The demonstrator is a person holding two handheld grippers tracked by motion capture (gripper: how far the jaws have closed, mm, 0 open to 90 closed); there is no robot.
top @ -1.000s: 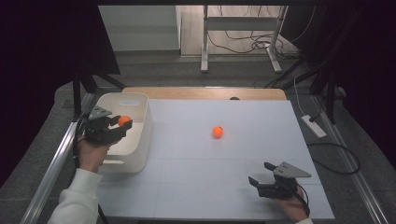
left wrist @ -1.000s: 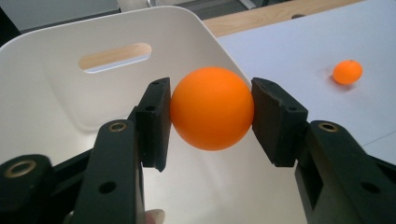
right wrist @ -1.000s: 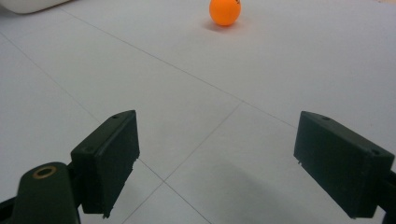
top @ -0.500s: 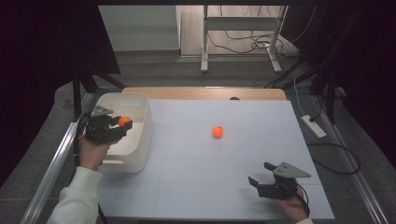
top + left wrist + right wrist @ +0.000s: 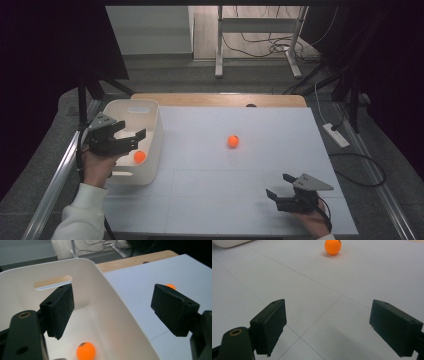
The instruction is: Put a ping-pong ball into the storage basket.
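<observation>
Release confirmed: left gripper (image 5: 131, 142) jaws have just opened, 1 orange ball (image 5: 85, 351) now in white bin (image 5: 151, 131); right gripper (image 5: 280, 186) open, second ball (image 5: 233, 141) pending.

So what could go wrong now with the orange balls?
The ball in the bin has just left the left gripper, whose jaws have just been opening; it might bounce around, though the bin walls look tall enough to keep it in. The other ball sits loose on the flat table, so a nudge from the open right gripper could send it rolling off the edge.
</observation>
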